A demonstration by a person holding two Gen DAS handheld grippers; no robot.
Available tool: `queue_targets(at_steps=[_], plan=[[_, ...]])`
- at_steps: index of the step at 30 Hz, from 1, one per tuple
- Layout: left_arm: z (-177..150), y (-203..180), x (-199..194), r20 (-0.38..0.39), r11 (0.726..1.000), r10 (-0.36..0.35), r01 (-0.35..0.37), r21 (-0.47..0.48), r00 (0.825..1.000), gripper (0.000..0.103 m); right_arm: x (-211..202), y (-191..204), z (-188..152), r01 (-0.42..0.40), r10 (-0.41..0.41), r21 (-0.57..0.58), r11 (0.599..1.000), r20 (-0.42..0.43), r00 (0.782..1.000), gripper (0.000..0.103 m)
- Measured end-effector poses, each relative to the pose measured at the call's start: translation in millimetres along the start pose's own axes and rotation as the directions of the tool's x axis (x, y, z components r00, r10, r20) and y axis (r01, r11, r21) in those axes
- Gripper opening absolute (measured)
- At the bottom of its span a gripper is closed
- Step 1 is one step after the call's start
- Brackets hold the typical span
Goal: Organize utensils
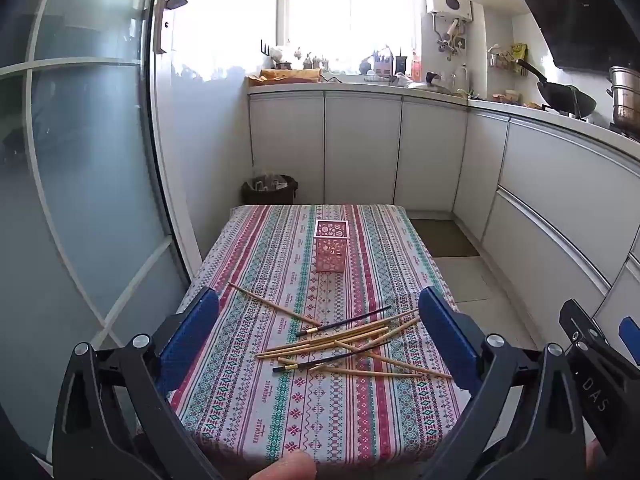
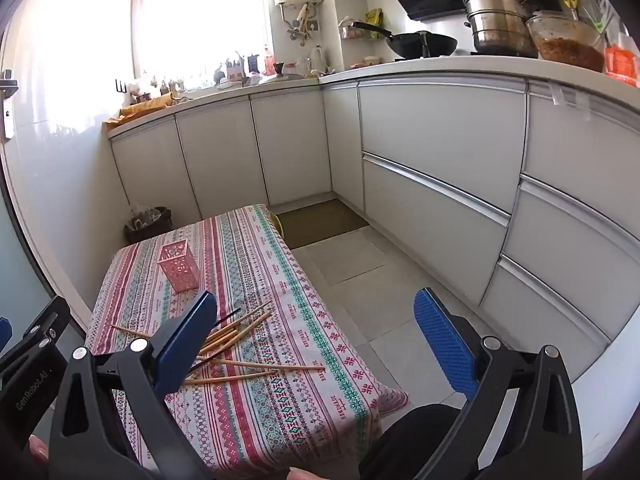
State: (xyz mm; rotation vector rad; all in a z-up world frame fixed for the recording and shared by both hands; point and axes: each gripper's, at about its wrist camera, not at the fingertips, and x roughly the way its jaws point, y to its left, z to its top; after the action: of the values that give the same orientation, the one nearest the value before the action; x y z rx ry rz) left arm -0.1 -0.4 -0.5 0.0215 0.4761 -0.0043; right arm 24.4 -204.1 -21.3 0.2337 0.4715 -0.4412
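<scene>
Several wooden chopsticks point(image 1: 344, 338) and two dark ones point(image 1: 344, 320) lie loosely crossed on a patterned tablecloth point(image 1: 248, 400). A pink perforated holder point(image 1: 331, 246) stands upright and empty behind them. My left gripper point(image 1: 319, 320) is open and empty, above the near side of the pile. My right gripper point(image 2: 316, 322) is open and empty, off the table's right side above the floor. In the right wrist view the chopsticks point(image 2: 240, 332) lie left of centre, partly hidden by my left finger, and the holder point(image 2: 180, 266) stands beyond.
White kitchen cabinets point(image 1: 360, 148) run along the back and right. A dark bin point(image 1: 269, 189) sits behind the table. A glass door point(image 1: 80, 160) is at left. A brown mat point(image 2: 320, 222) lies on the tiled floor. Wok and pots point(image 2: 420, 44) sit on the counter.
</scene>
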Motion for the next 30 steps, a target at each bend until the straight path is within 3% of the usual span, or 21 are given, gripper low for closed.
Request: queue_targets(at_steps=[30], plan=[[-2.0, 4.8, 4.6, -0.038, 0.999, -0.01, 0.008, -0.036, 0.999, 0.096, 1.6, 0.3, -1.9, 0.001, -0.001, -0.013, 1.0, -0.026, 1.0, 0.096]])
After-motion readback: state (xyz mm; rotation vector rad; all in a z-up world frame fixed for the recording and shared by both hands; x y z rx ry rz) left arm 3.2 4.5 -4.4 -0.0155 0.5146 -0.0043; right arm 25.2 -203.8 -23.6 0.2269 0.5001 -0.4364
